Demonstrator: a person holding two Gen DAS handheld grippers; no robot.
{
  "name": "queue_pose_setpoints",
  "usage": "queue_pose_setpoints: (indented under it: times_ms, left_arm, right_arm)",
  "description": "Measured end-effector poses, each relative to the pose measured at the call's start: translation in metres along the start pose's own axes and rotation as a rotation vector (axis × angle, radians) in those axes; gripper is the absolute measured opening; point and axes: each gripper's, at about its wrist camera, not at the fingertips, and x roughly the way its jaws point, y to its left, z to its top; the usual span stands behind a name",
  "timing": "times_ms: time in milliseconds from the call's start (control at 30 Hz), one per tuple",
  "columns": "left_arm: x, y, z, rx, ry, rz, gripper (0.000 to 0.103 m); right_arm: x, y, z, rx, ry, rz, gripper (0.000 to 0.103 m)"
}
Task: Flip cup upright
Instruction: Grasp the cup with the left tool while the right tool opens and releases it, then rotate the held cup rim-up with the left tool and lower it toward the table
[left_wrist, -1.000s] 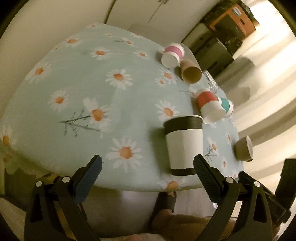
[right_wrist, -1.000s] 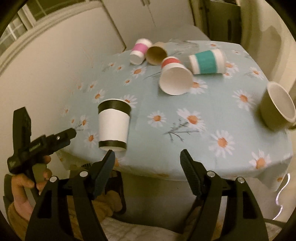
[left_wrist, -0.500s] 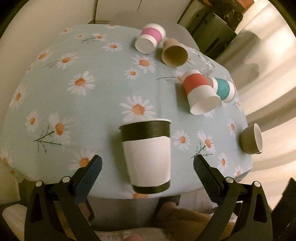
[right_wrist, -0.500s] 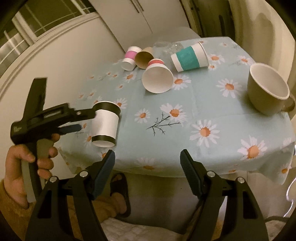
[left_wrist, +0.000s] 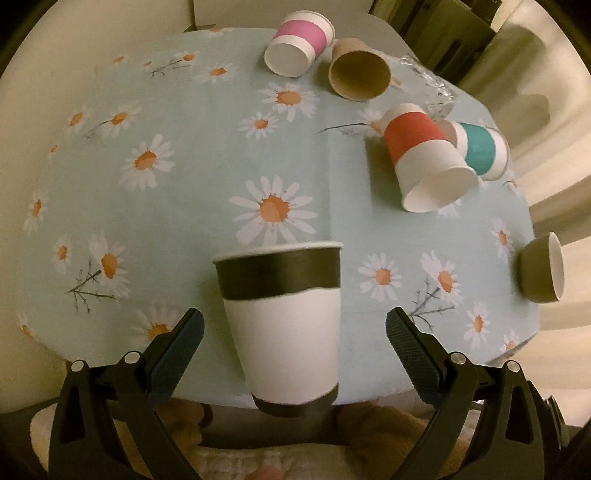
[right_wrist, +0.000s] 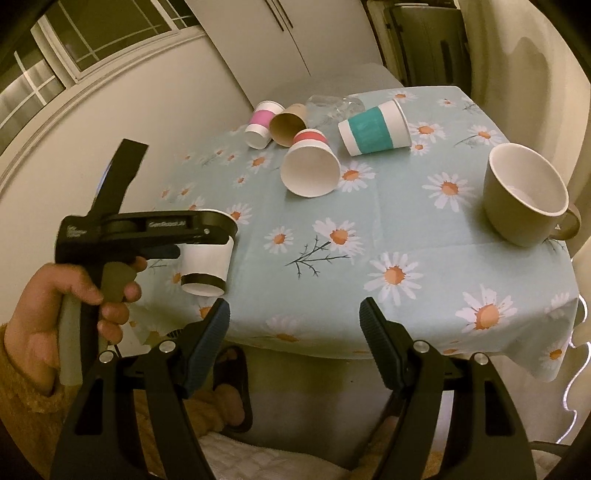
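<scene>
Left gripper (left_wrist: 293, 332) — jaws spread wide, either side of a black-and-white paper cup (left_wrist: 282, 325), fingers clear of its walls. The cup stands rim-up at the near edge of the table (left_wrist: 192, 206); in the right wrist view its base (right_wrist: 203, 288) appears to overhang or lift off the edge, cannot tell which. The same view shows the left gripper's body across the cup's black rim band, the person's left hand (right_wrist: 66, 306) wrapped round the handle.

Right gripper (right_wrist: 293, 321) — jaws apart, nothing between them, hanging off the near table edge, well apart from any cup.

Daisy-print tablecloth (right_wrist: 406, 236) covers the table. At the right side, an olive mug (right_wrist: 524, 199) on its side, mouth toward the right camera, handle to the right.

Mid-table: a red-banded paper cup (right_wrist: 310, 170) on its side, mouth toward the near edge. Just beside it, a teal-banded paper cup (right_wrist: 373, 129), also on its side.

Far end: a pink-banded paper cup (left_wrist: 299, 48) and a plain brown paper cup (left_wrist: 358, 74), both lying down, just beside each other. Behind them, a clear glass (right_wrist: 332, 107), orientation unclear.
</scene>
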Motion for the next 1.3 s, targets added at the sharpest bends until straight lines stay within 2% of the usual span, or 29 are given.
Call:
queue_pose_setpoints:
  times_ms: [233,333,433,500,567,767,1167,1300]
  left_arm:
    - [0.011,-0.002,0.010,-0.021,0.031,0.020,0.094]
    - [0.015,-0.004,0.010,-0.015,0.046,0.041,0.084]
    - [0.017,-0.005,0.011,-0.013,0.044,0.051,0.081]
    - [0.017,-0.004,0.013,-0.020,0.040,0.052,0.071]
    - [0.019,-0.002,0.014,-0.023,0.049,0.055,0.065]
    - [0.018,0.002,0.012,-0.036,0.050,0.014,0.065]
    - [-0.010,0.010,-0.002,-0.024,-0.020,-0.048,0.064]
    - [-0.031,0.006,-0.011,0.010,-0.138,-0.083,0.064]
  right_arm:
    - [0.003,0.002,0.000,-0.013,0.010,-0.007,0.072]
    - [0.004,0.002,0.001,-0.012,0.013,-0.009,0.072]
    - [0.005,0.002,0.001,-0.016,0.015,-0.009,0.072]
    - [0.005,0.002,0.000,-0.021,0.018,-0.010,0.072]
    - [0.006,0.002,0.000,-0.024,0.022,-0.011,0.072]
    - [0.009,0.002,0.000,-0.023,0.021,-0.016,0.072]
    - [0.012,0.009,-0.003,-0.059,0.025,0.001,0.072]
    - [0.010,0.007,-0.003,-0.050,0.017,-0.001,0.072]
